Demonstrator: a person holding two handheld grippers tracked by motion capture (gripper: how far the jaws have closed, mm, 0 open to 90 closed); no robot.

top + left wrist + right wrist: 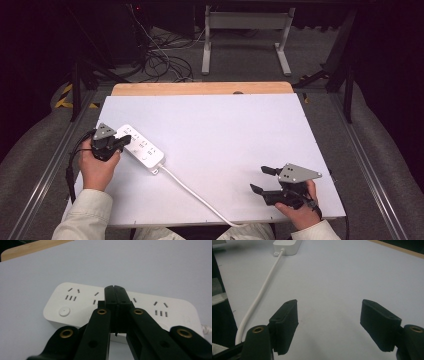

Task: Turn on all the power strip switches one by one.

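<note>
Power strip (142,148) lies at the table's (225,130) nine o'clock. Left gripper (120,142), jaws pressed together and empty, sits over its sockets, probably to press. Right gripper (260,180) waits at five o'clock, jaws wide, holding nothing.

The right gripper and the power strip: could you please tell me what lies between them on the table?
Bare white table and the strip's white cable, seen in the high view and the right gripper view.

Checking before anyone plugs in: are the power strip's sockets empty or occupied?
Empty, as far as seen. The power strip shows bare socket slots in the left gripper view; the shut left tool hides its middle.
</note>
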